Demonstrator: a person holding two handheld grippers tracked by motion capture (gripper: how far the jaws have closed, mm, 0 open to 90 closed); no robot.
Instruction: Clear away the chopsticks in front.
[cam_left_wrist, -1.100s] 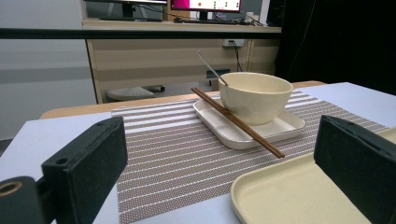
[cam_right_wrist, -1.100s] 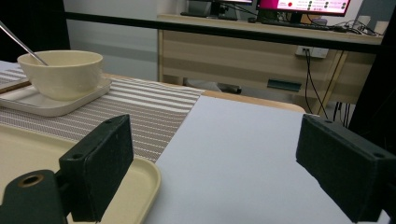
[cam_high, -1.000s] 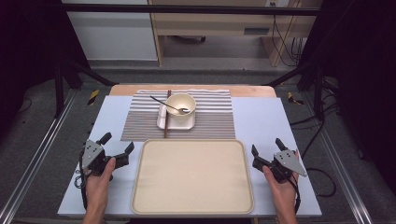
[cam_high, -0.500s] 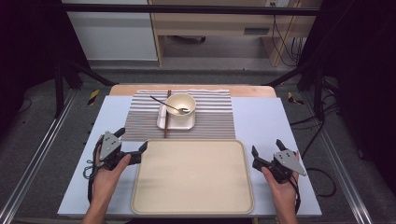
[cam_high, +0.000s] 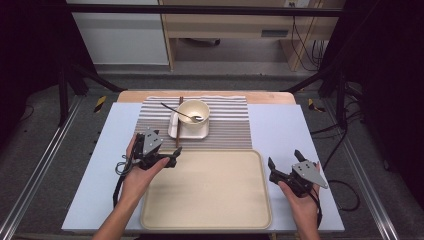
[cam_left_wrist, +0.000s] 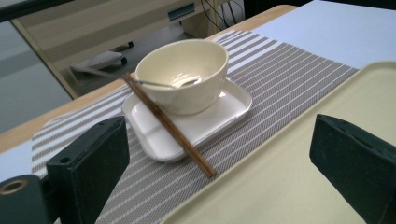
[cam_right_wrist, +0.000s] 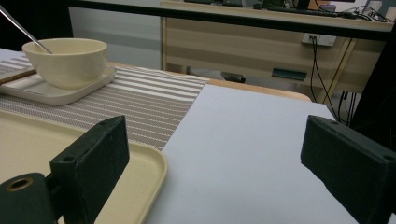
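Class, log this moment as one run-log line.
left gripper: open, near chopsticks | right gripper: open, beside tray | bowl: on plate

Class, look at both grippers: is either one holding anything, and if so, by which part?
Nothing is held. The left gripper hovers open at the tray's far-left corner, near the chopsticks; the right gripper is open beside the tray.

Spoon (cam_right_wrist: 23, 29) handle cut off by the edge.

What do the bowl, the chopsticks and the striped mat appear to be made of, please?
The bowl: glossy cream ceramic or melamine, judging by its sheen; which one is unclear. The chopsticks: probably wood, brown and matte. The striped mat: a woven textile or vinyl, with visible weave texture.
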